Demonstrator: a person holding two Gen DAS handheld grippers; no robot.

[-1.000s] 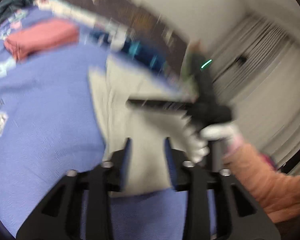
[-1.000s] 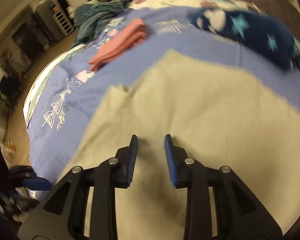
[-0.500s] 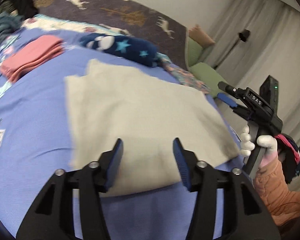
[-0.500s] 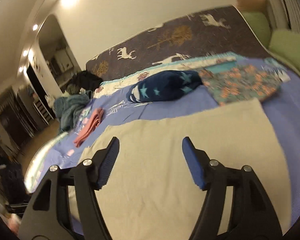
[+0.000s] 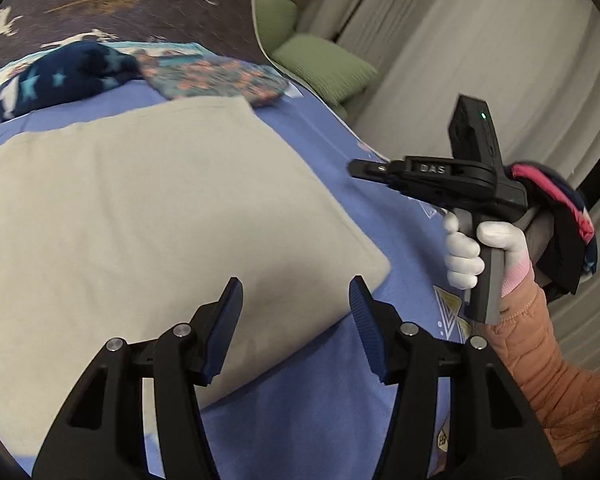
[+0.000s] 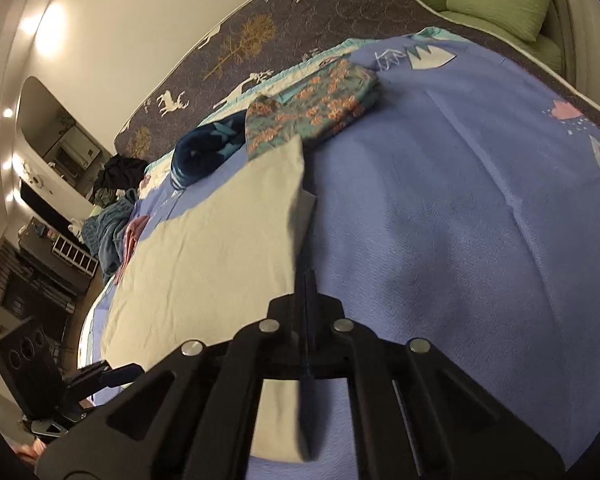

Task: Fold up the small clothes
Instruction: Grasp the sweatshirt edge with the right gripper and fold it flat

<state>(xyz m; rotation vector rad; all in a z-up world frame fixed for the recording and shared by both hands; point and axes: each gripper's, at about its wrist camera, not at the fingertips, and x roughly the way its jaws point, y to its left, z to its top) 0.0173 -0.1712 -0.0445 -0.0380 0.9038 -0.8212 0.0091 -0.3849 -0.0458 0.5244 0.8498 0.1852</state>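
A beige cloth (image 5: 140,216) lies flat, folded over, on the blue bedspread (image 5: 332,392). My left gripper (image 5: 296,312) is open above the cloth's near right corner, holding nothing. My right gripper (image 5: 364,168) shows in the left wrist view, held in a white-gloved hand to the right of the cloth, above the bedspread. In the right wrist view the right gripper (image 6: 306,280) has its jaws pressed together, empty, beside the right edge of the cloth (image 6: 220,264).
A folded floral garment (image 5: 216,80) and a navy star-patterned garment (image 5: 56,80) lie beyond the cloth. A pink folded stack (image 6: 134,236) and a teal pile (image 6: 108,228) lie farther left. Green cushions (image 5: 320,68) and curtains (image 5: 480,60) stand on the right.
Both grippers pulled back from the cloth and lifted. The left opened wider and swung right toward the cloth's corner. The right opened wide half a second ago, then shut and moved off the cloth's right edge.
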